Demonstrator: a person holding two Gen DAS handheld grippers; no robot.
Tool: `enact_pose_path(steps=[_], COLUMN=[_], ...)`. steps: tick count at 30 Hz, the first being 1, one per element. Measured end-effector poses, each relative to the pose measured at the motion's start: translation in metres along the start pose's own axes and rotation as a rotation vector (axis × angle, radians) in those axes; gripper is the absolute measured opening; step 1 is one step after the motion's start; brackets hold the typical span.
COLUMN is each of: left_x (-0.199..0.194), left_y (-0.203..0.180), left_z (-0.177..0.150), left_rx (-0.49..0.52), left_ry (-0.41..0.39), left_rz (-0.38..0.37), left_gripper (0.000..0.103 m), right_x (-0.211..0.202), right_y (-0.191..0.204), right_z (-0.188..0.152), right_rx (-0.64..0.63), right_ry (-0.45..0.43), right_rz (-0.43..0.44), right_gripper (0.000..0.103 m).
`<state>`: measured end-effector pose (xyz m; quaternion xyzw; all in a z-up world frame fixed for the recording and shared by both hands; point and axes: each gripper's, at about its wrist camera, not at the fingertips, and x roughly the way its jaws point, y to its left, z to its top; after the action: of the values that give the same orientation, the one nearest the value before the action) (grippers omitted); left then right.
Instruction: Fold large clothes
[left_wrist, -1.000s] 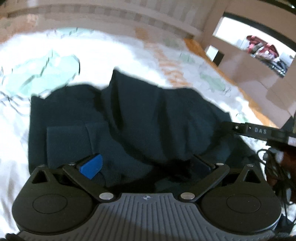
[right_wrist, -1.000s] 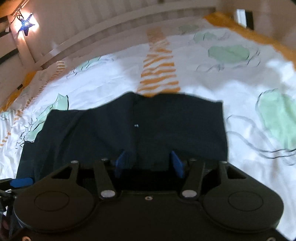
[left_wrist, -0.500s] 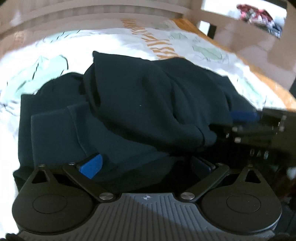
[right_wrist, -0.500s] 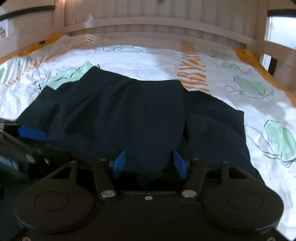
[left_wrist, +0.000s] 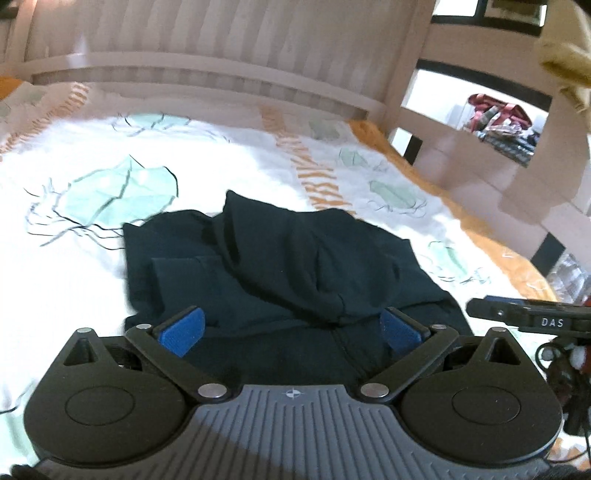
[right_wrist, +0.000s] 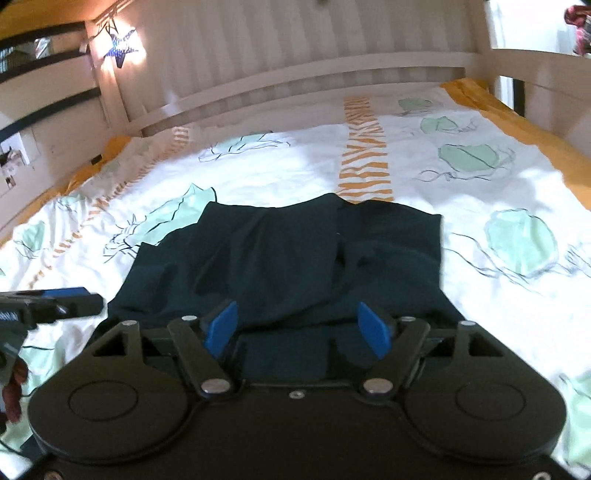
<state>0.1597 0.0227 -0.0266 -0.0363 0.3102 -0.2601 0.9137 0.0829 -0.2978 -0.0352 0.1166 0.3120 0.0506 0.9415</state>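
Dark garment (right_wrist: 295, 258), seemingly folded, on bedspread (right_wrist: 480, 192)

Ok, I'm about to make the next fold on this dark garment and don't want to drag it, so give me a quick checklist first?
1. Left gripper open: ok, the blue pads are wide apart with nothing pinched.
2. Right gripper open: ok, the pads are apart, fabric only under them.
3. Dark garment lying on the bedspread, not hanging off: ok.
4. Garment flat for the next fold: not ok, a bunched hump sits across its middle.
5. Far edge straight: not ok, it runs wavy.
6. Near hem, where to grip: cannot tell, the gripper bodies hide it.
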Motion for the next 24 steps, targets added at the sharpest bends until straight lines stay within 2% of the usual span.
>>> enact_pose_path(steps=[4,9,15,21,24], left_x=[-0.033,-0.050,-0.047,-0.034,-0.027], left_y=[0.006,0.022,0.039,0.059,0.069], left_z=[-0.010,-0.031,-0.066,-0.092,-0.100], left_rx=[-0.003,-0.037,-0.101,-0.206,-0.243], left_ry=[-0.006,0.059,0.160,0.247,0.301], left_rz=[0.003,0.018,0.051,0.046,0.052], left_gripper=[0.103,0.103,0.103,0.103,0.103], right_x=[-0.034,-0.062,-0.073,-0.067,-0.060], right_y=[-0.016,-0.031,-0.048,-0.062,-0.060], right_z=[-0.011,-0.030,-0.056,-0.072,-0.073], right_rx=[0.047,0.070,0.102,0.185,0.167], right_ry=[0.030,0.085,0.160,0.235,0.273], right_rz=[0.007,-0.040,-0.098,-0.135,-0.131], right_gripper=[0.081,0.081,0.081,0.081,0.087])
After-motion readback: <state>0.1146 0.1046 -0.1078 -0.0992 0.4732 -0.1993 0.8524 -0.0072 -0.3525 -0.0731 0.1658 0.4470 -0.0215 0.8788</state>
